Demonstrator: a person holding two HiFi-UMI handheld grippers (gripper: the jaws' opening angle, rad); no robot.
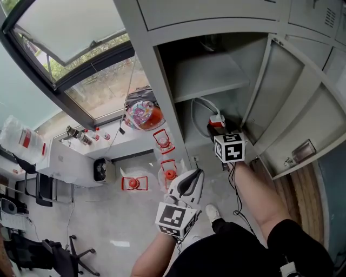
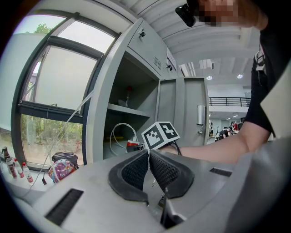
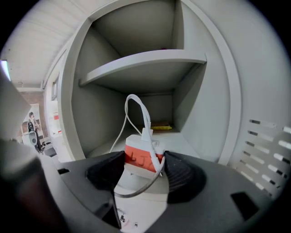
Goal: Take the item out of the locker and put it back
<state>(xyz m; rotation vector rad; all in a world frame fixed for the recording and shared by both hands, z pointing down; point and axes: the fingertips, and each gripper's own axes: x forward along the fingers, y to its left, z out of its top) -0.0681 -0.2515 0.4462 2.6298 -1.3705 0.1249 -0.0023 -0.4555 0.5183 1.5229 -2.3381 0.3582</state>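
The right gripper (image 3: 142, 169) clamped the charger (image 3: 136, 160) near the locker's (image 3: 204, 104) front edge, the left gripper (image 2: 148, 157) shut and empty; the trailing cable (image 3: 145, 113) might snag and tug it loose.

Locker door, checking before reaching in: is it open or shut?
Open: the door stands swung outward, leaving the shelf exposed.

Office with steel lockers (image 1: 216, 13), swivel chair (image 1: 57, 257)

Charger (image 3: 142, 159) white, red band; cable (image 3: 144, 116) white; locker (image 3: 145, 61) grey; fingers (image 3: 184, 173) black; marker cube (image 1: 230, 147) black-white squares.
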